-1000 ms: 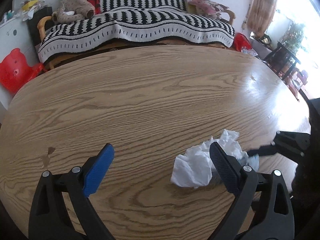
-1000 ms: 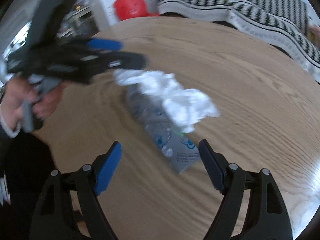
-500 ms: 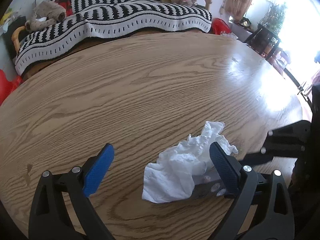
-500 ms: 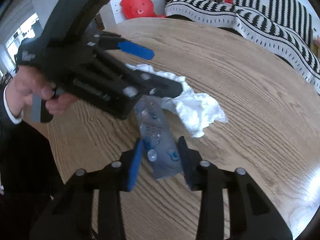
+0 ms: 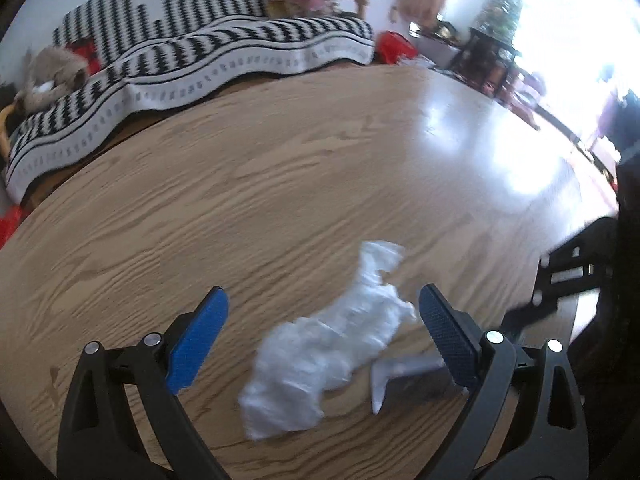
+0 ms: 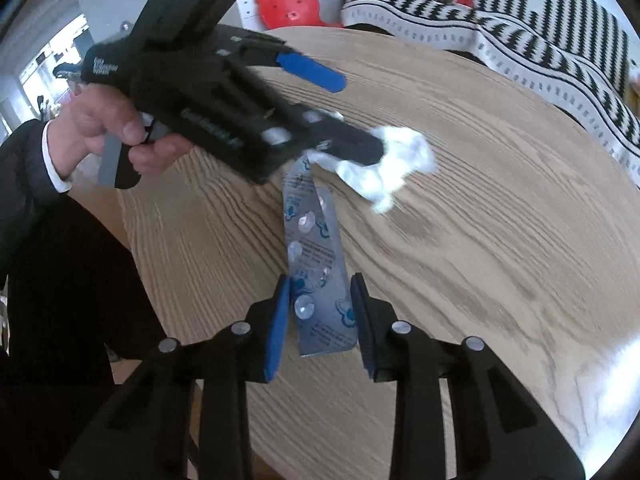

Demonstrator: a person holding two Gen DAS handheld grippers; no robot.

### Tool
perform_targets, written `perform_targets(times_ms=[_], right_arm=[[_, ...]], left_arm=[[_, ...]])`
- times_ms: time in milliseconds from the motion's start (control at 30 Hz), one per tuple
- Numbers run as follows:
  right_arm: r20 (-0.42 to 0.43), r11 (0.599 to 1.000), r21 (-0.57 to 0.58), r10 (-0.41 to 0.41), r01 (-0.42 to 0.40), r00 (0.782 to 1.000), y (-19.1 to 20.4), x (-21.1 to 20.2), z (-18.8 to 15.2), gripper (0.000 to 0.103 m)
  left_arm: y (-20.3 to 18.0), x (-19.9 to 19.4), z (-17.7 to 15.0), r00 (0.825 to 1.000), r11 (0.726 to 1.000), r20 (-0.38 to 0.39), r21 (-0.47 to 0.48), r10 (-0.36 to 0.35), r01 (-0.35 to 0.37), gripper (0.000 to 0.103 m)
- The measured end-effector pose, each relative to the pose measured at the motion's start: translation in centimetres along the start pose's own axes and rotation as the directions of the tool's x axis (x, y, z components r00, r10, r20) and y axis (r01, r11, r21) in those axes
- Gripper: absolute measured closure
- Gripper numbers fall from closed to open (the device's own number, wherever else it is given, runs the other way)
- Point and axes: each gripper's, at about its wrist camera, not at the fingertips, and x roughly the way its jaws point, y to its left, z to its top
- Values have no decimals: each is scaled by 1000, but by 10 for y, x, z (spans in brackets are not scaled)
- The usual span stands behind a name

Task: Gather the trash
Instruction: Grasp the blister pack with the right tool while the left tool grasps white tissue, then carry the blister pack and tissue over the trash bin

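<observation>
Left claw [image 5: 323, 330]: jaws wide apart, nothing between the pads but air; hangs low over the table [image 5: 280, 184], blue pads facing inward.
Tissue [image 5: 328, 344] (left view): crumpled white wad lying on the table, between the two fingers and a little ahead of them; blurred.
Pack [image 5: 408, 376] (left view): grey foil strip just right of the tissue, its near end lifted off the table, partly hidden behind the right-hand finger of this claw.
Right claw (left view) [image 5: 560, 276]: black frame at the far right of the tissue; its jaws not readable from here.
Couch [image 5: 192, 64] (left view): beyond the table's far edge, under a black-and-white patterned throw; a plush toy [image 5: 52, 76] lies at its left end.

Right claw [image 6: 320, 312]: jaws drawn in close and clamped on the pack [image 6: 316, 264], pads pressing its two long edges near the lower end.
Pack (right view): blister strip with clear bubbles and blue print, running from the pads up toward the tissue [image 6: 388, 164]; far end slips under the left claw.
Tissue (right view): on the table [image 6: 500, 240], just beyond the pack's far end, touching the tip of the left claw's lower finger.
Left claw (right view) [image 6: 352, 112]: reaches in from the left above the pack, fingers spread, gripped by a hand [image 6: 116, 132] in a dark sleeve with white cuff.
Red bear shape [image 6: 292, 6]: past the table's far edge, left of the couch [image 6: 520, 36].
</observation>
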Motion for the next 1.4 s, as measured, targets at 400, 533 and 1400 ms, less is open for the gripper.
perform_targets(times_ms=[400, 533, 1400], right_arm=[[1, 996, 74, -56, 56, 998, -18, -45, -53, 72], [25, 990, 116, -80, 77, 996, -31, -64, -64, 72], [93, 631, 716, -508, 297, 856, -172, -256, -252, 72]], left_arm=[[-20, 24, 6, 994, 999, -106, 44, -17, 22, 73], [-29, 21, 14, 995, 999, -100, 38, -24, 28, 89], [-232, 44, 136, 986, 989, 78, 33, -146, 144, 89]])
